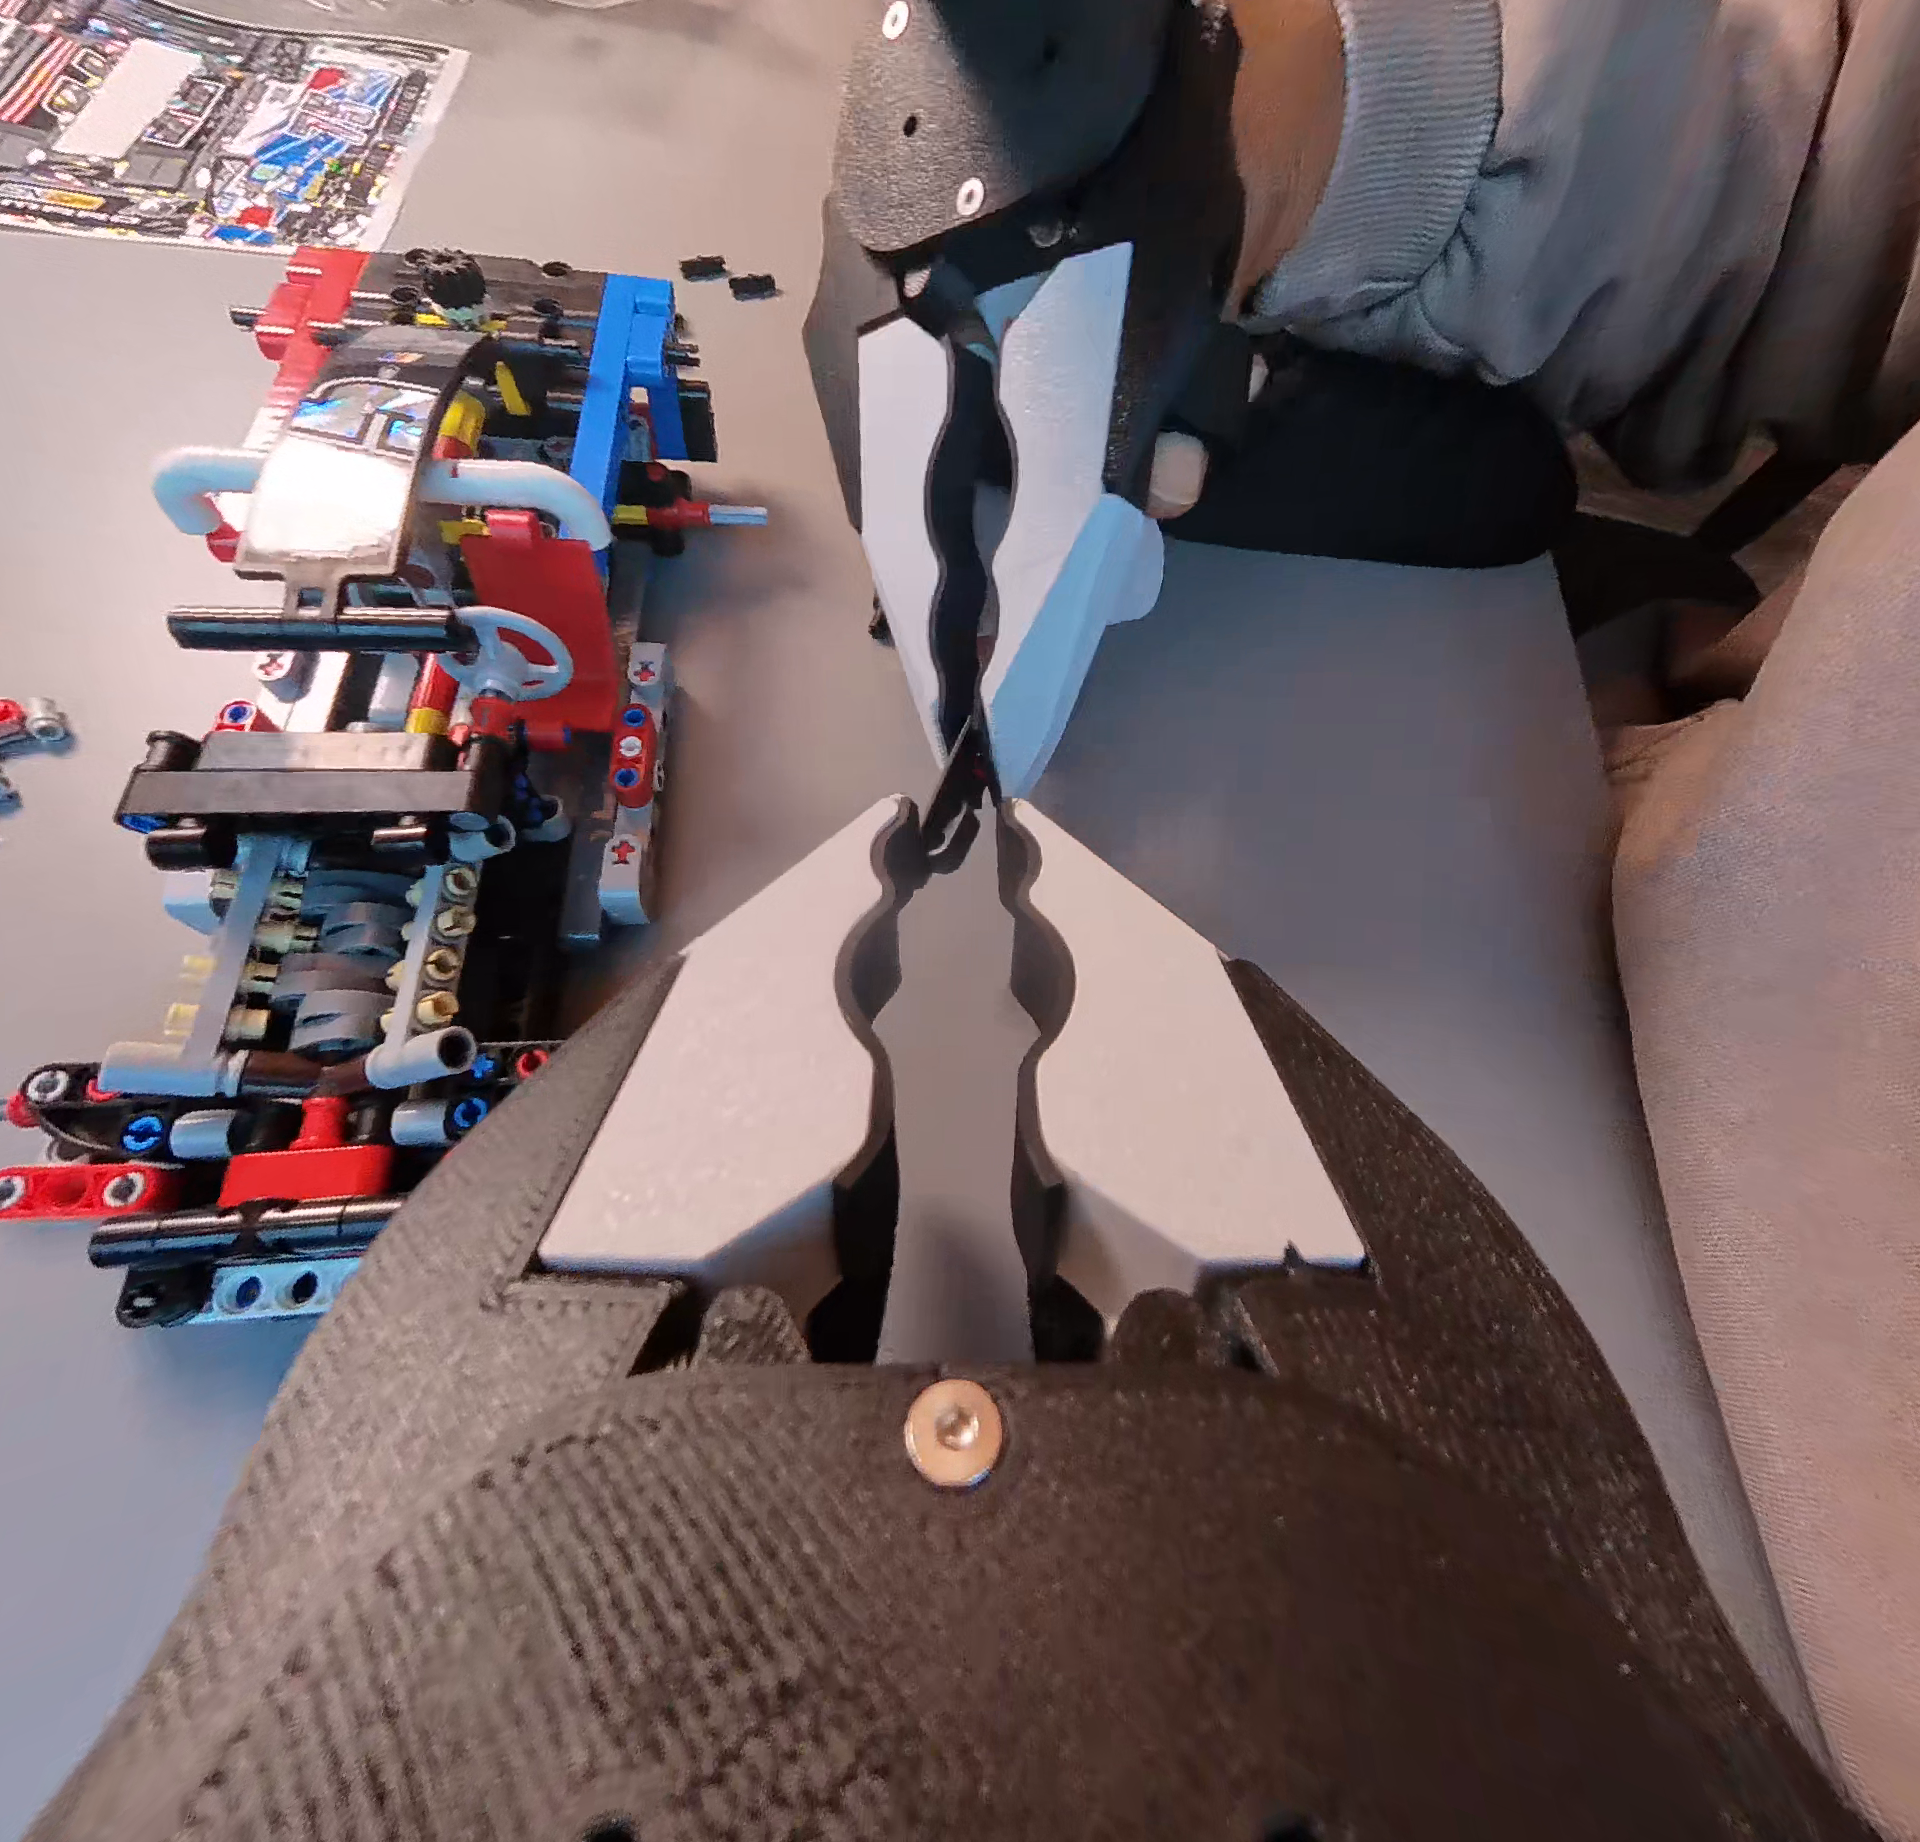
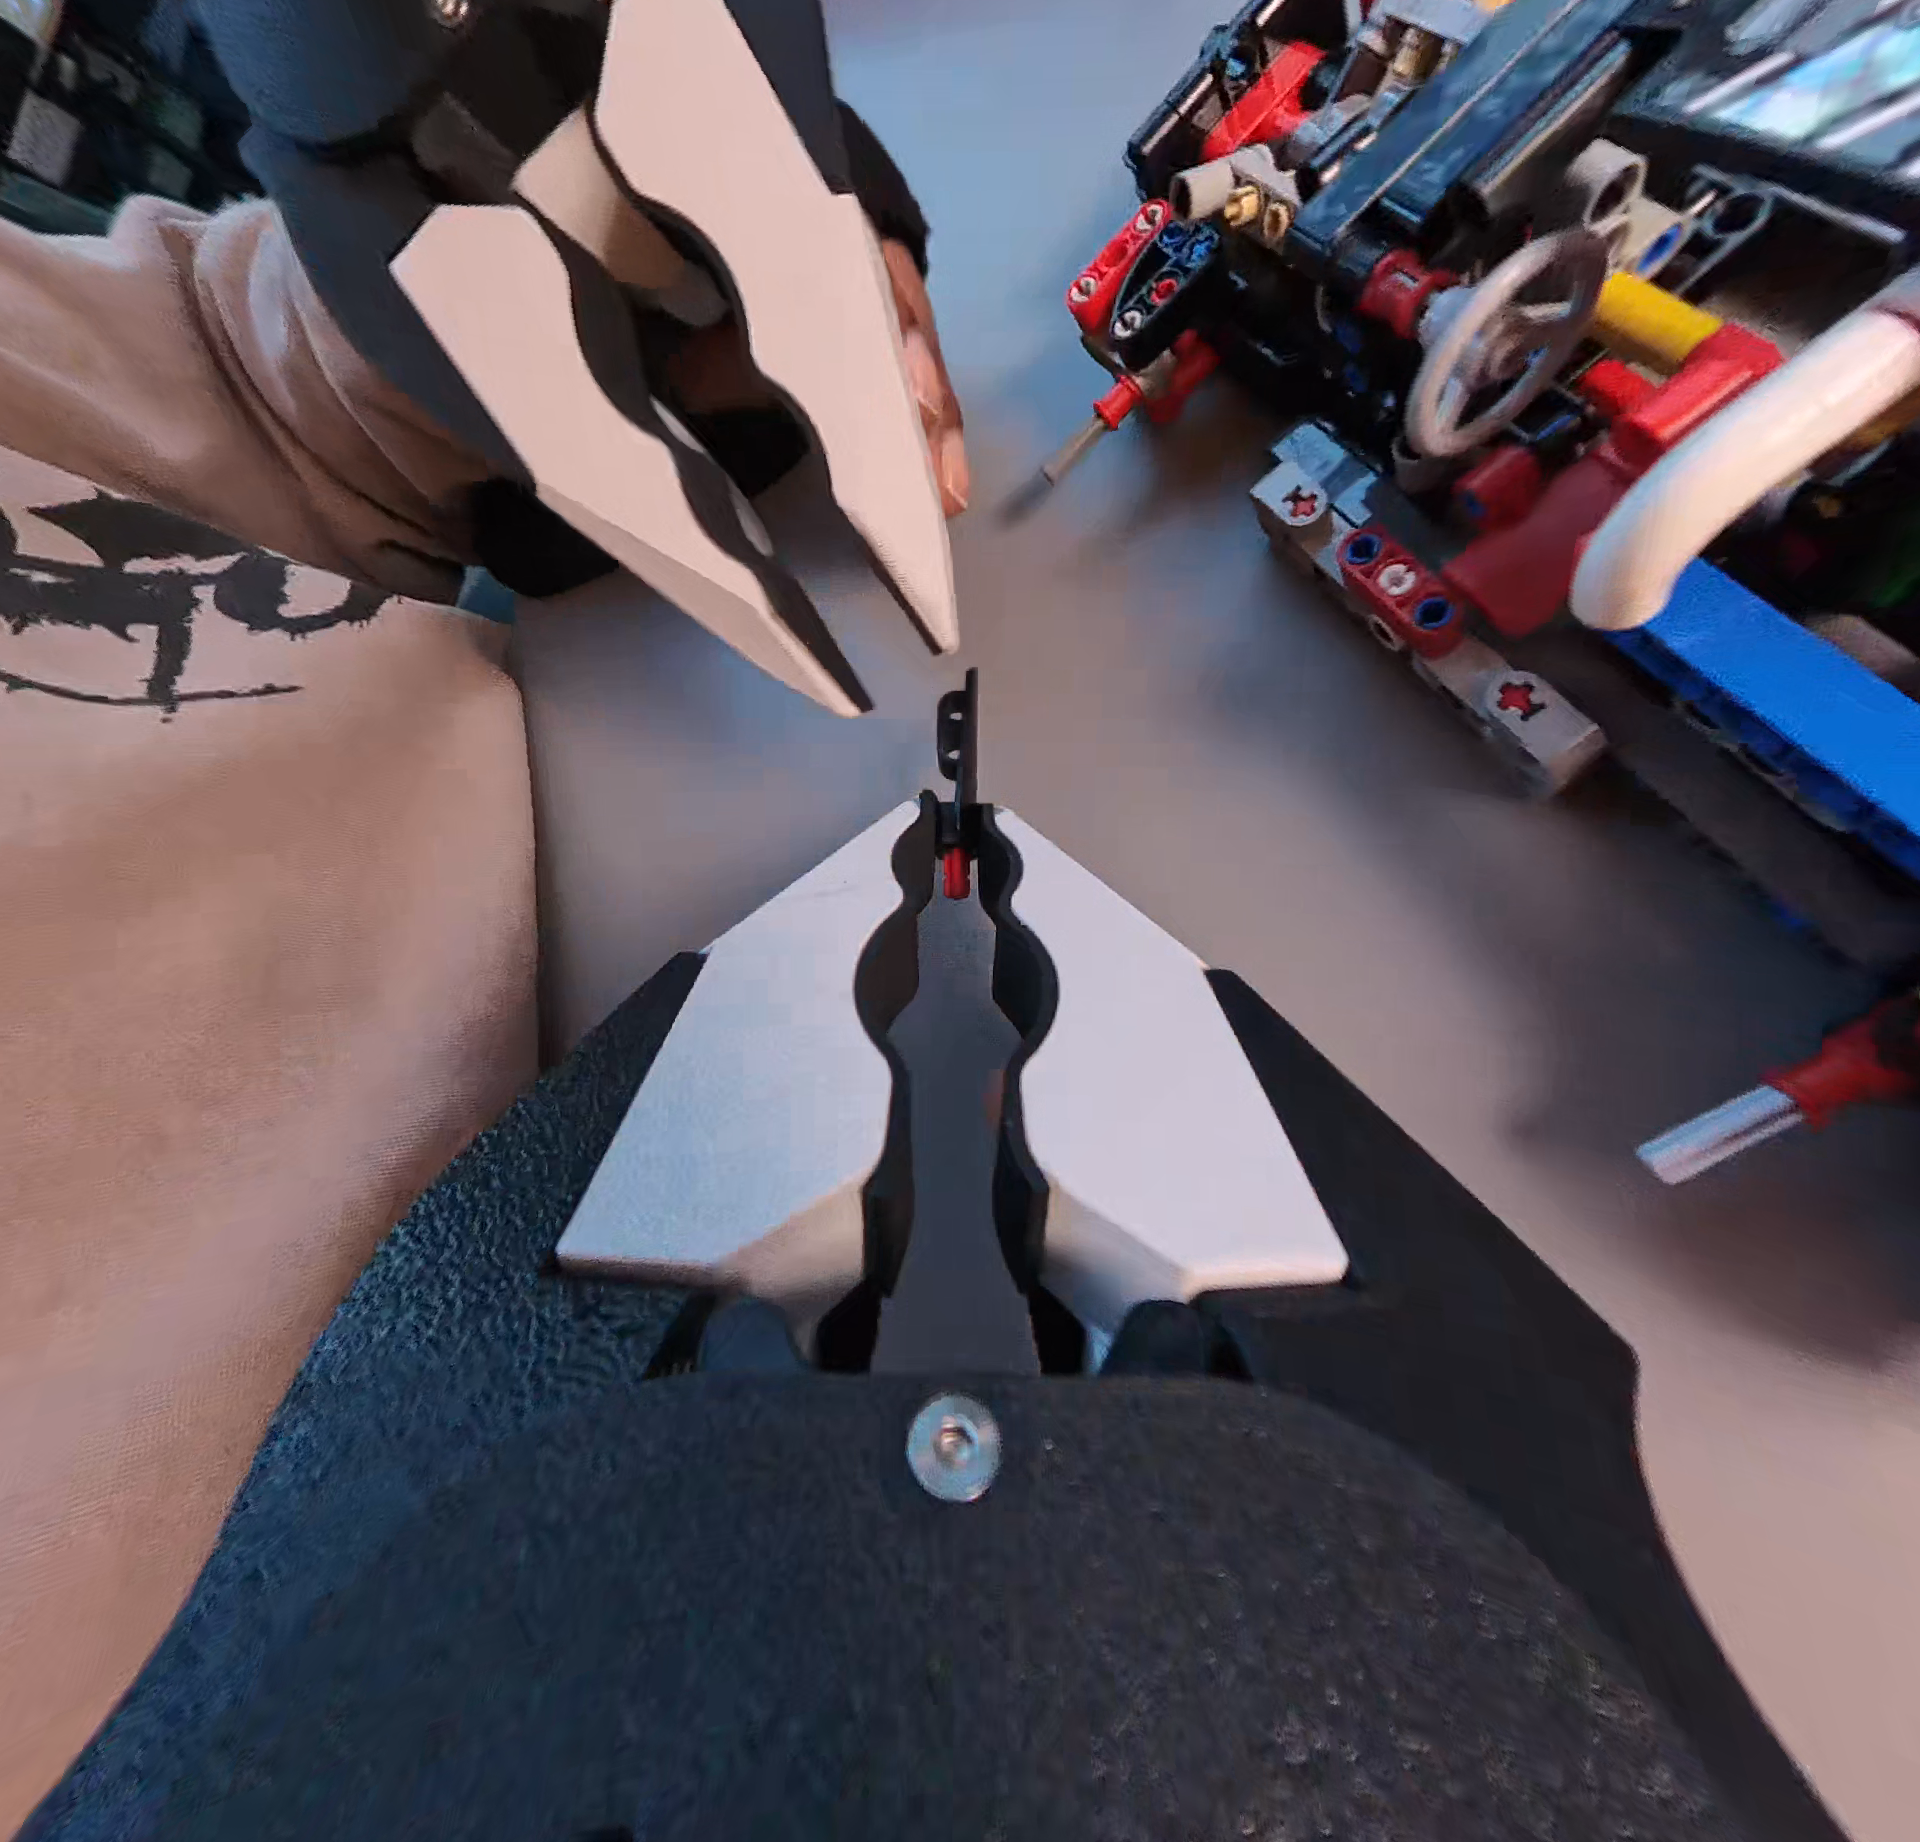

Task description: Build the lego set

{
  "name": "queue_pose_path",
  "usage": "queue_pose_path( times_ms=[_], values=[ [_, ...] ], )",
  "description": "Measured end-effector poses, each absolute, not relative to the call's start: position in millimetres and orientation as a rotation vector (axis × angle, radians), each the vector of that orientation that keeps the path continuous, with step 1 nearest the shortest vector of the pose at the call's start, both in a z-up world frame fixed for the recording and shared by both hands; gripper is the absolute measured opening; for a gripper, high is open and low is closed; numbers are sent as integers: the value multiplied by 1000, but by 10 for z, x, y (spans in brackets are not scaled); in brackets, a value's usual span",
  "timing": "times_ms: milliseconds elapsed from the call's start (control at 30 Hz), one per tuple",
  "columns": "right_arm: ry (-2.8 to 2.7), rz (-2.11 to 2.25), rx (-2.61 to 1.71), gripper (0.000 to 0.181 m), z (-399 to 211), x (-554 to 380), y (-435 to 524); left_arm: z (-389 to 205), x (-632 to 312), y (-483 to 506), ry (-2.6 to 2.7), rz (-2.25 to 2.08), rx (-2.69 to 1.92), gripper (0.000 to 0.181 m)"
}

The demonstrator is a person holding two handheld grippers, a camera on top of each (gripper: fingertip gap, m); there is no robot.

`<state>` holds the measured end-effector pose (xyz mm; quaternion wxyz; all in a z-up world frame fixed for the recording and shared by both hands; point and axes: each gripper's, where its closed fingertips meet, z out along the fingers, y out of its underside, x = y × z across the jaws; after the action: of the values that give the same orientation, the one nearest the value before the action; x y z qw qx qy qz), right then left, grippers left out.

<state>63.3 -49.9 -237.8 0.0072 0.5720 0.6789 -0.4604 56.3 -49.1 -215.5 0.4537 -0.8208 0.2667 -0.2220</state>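
Printed sheet (image 1: 218, 130) on desk (image 1: 1299, 805), far left in left wrist view: dense coloured graphics, lettering too small to read. Black brush-style marking (image 2: 177, 587) on beige sweatshirt (image 2: 260, 961), right wrist view: cut off at frame edge, not legible. Partly built model (image 1: 416, 649): windscreen sticker with glossy pattern, no legible characters.

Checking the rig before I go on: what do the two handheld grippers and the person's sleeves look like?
Both grippers match: the left gripper and right gripper each have a textured black printed body with a silver screw in the middle, and two pale grey wedge-shaped fingers lined with wavy black pads. No cables show. The person wears a light beige-grey sweatshirt with ribbed cuffs and a black print on the front.
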Motion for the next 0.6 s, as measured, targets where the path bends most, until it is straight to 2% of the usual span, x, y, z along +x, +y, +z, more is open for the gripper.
queue_pose_path(
  times_ms=[100,300,500,600],
  values=[
    [2094,-1392,1803,4,-2459,605,-495,-2261,569,-495,722,-452,-2070,18],
    [2459,-1047,1848,7,-2579,619,-362,-2458,592,-507,837,-311,-2138,23],
    [2540,-1057,1836,20,-2544,587,-359,-2539,584,-510,885,-233,-2156,24],
    [2641,-1198,1797,28,-2381,551,-315,-2505,562,-492,849,-247,-2149,24]
  ],
)
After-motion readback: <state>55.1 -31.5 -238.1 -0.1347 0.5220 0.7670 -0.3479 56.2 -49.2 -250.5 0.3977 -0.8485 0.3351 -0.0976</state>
